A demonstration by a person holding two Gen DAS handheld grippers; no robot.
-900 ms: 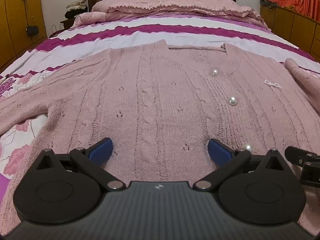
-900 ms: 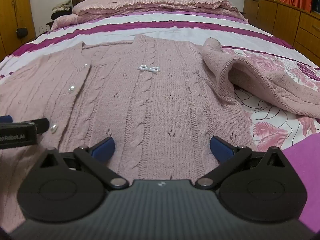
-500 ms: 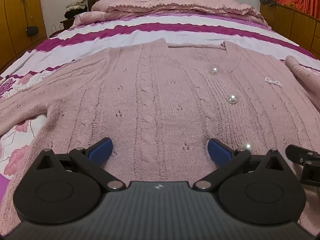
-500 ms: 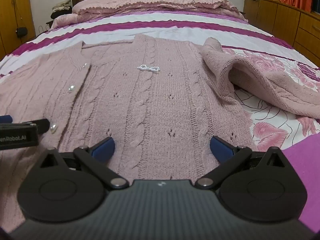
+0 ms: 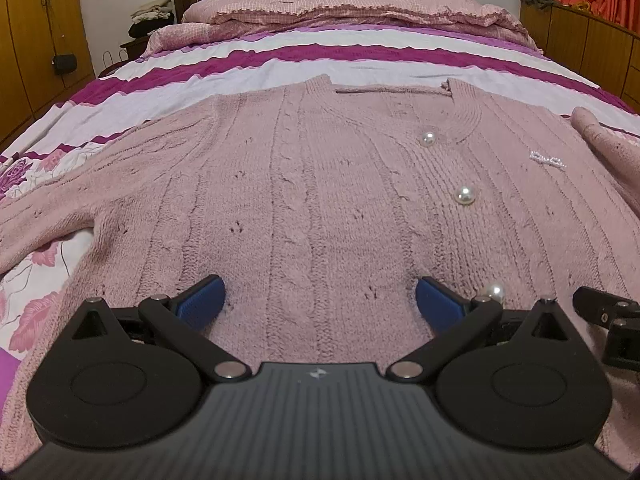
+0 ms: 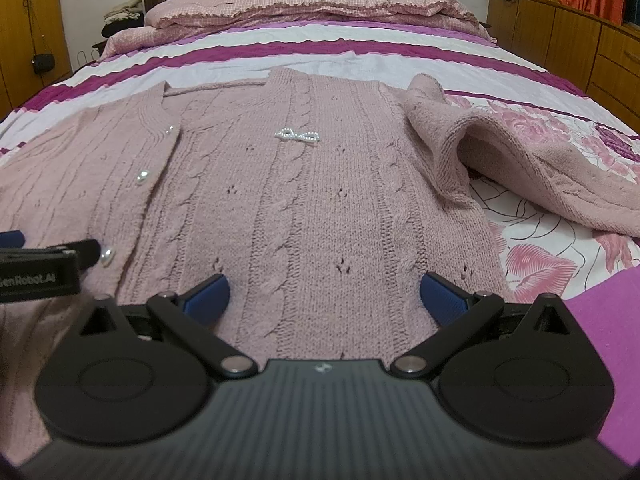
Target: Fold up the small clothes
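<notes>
Both tools spread wide, nothing pinched: left tool (image 5: 318,298) and right tool (image 6: 324,294) hover over the lower front of the pink cardigan (image 5: 320,200), which lies flat on the bed (image 5: 320,60). Hem hidden behind tool bodies. Left sleeve cut off at frame edge; right sleeve (image 6: 520,168) bunched, cuff out of view.

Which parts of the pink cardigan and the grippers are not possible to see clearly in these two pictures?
- Cardigan hem: both wrist views, hidden behind each gripper's black body.
- End of the left sleeve: left wrist view, cut off by the left edge.
- End of the right sleeve: right wrist view, cut off by the right edge.
- Pearl bow: its fastening is too small to tell.
- Left gripper and right gripper: jaws wide open; contact with the knit is unclear.
</notes>
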